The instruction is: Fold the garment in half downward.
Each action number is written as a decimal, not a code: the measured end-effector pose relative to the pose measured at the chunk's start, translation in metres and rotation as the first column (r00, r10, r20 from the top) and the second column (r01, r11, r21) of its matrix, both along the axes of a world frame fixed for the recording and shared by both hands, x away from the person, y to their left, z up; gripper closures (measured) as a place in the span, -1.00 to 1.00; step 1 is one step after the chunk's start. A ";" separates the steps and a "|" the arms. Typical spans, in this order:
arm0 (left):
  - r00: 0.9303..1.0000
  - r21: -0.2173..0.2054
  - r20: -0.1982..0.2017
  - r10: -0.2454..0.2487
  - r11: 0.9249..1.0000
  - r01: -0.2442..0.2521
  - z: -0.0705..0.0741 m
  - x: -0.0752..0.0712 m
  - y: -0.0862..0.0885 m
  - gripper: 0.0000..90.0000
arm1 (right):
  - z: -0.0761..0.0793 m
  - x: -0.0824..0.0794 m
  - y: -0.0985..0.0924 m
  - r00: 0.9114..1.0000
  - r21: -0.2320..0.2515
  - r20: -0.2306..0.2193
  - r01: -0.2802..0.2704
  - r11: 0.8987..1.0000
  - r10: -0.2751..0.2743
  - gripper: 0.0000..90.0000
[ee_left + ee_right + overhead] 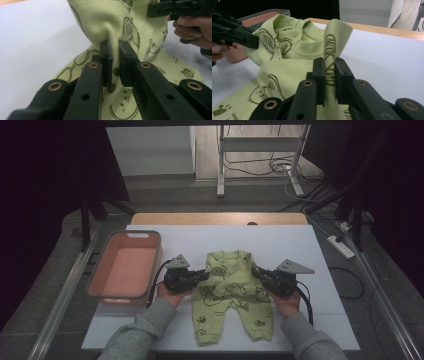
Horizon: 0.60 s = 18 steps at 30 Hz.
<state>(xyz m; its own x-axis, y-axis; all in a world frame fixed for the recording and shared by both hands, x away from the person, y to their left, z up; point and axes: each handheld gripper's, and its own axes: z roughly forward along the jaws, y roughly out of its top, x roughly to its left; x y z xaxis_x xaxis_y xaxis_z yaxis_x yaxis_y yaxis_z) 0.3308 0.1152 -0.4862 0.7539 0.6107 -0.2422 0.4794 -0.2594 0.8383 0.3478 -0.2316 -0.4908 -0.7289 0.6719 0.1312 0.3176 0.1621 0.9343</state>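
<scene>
At the centre of the high view, on the white worktop (300,250), lies a light-green baby romper (231,292) printed with dark animal outlines, neck toward the top of the frame and legs toward the bottom edge. Its two sleeves are drawn inward over the chest. The left tongs (204,275) sit at the romper's left side, jaws nearly closed and pinching a fold of sleeve fabric; in the left gripper view the cloth bunches up between the two black pads (107,56). The right tongs (256,271) sit at the romper's right side, likewise almost shut on the other sleeve, which in the right gripper view stands up as a narrow strip clamped between the pads (319,72). Grey sleeves (145,332) come in from the bottom of the high view. Left of the romper, near the left tongs, stands a pink bin (102,270) with a grey rim. A wooden edge (215,218) runs behind the white surface.
</scene>
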 end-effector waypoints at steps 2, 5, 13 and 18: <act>1.000 0.007 0.000 -0.001 1.000 0.001 0.000 -0.001 0.000 0.82 | 0.000 -0.001 0.000 1.000 0.001 -0.001 -0.003 1.000 0.003 0.79; 1.000 0.017 0.000 -0.005 1.000 0.005 0.001 -0.003 -0.001 0.82 | 0.000 -0.003 0.000 1.000 -0.001 -0.006 -0.007 1.000 0.007 0.79; 1.000 0.018 0.003 -0.017 1.000 0.017 -0.001 -0.009 -0.002 0.81 | -0.002 -0.006 -0.001 1.000 -0.006 -0.014 -0.013 1.000 0.013 0.79; 1.000 0.019 0.003 -0.022 1.000 0.022 -0.004 -0.012 -0.001 0.81 | -0.003 -0.011 -0.001 0.999 -0.014 -0.023 -0.028 1.000 0.028 0.79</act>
